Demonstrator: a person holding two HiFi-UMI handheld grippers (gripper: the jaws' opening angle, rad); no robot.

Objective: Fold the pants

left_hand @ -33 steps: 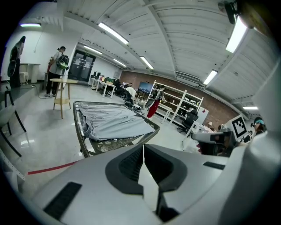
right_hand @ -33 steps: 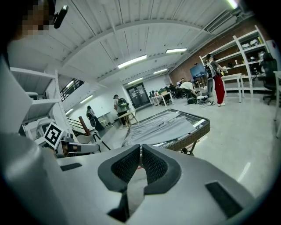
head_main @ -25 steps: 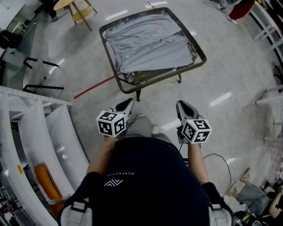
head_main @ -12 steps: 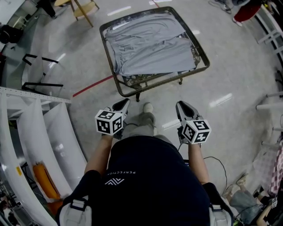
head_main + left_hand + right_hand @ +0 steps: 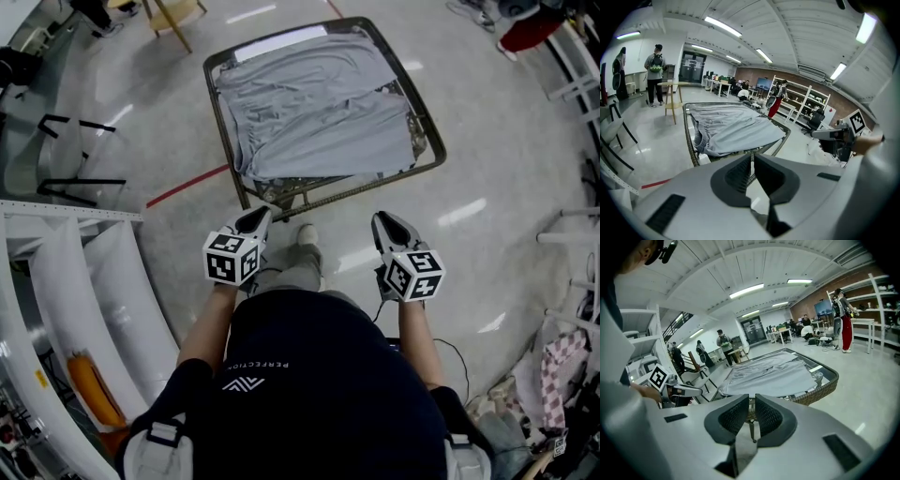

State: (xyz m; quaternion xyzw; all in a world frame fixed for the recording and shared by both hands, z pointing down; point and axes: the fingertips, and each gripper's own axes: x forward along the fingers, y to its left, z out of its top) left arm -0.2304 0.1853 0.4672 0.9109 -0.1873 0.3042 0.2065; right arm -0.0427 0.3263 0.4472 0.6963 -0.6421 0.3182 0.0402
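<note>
Glossy grey flooring is being seen around a wicker-rimmed surface in the upper centre of the head view, where the grey pants are being left spread flat, covering most of it. The left tool and the right tool are being held closed and empty at mid-frame, just short of the surface's near edge.
</note>
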